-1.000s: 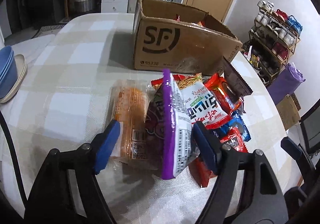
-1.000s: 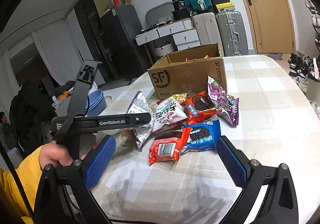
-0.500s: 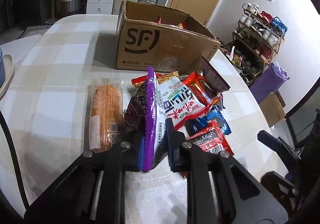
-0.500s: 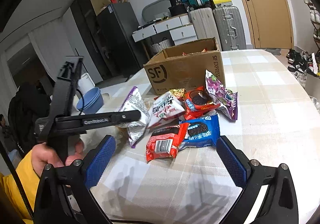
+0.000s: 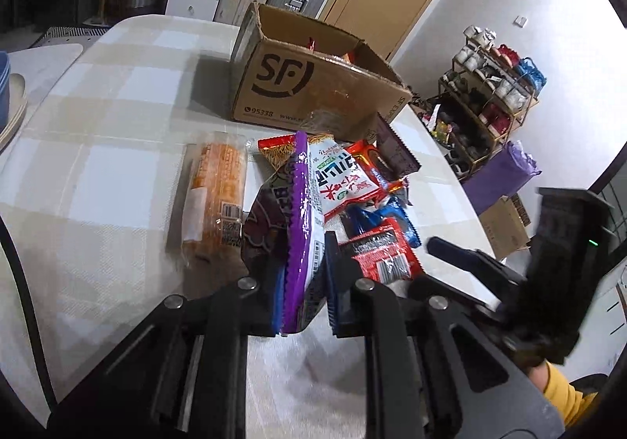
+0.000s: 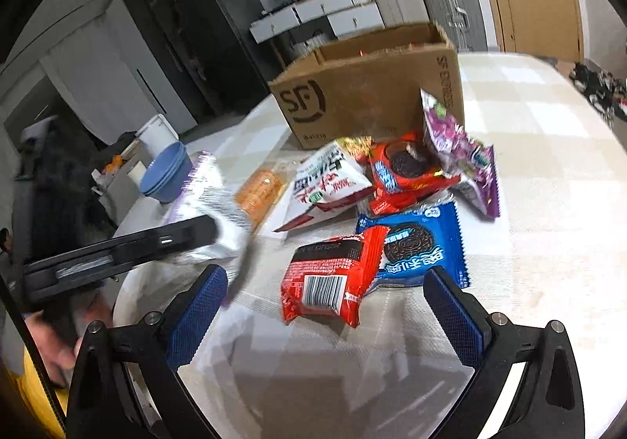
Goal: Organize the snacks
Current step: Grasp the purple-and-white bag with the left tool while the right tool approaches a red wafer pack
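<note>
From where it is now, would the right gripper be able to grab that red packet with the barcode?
Probably yes. The right gripper is open, and the red packet lies on top at the near edge of the pile, with nothing between it and the fingers.

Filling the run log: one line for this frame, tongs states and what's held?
left tongs: shut on purple-edged silver snack bag | right tongs: open, empty | brown cardboard SF box: open on table
</note>
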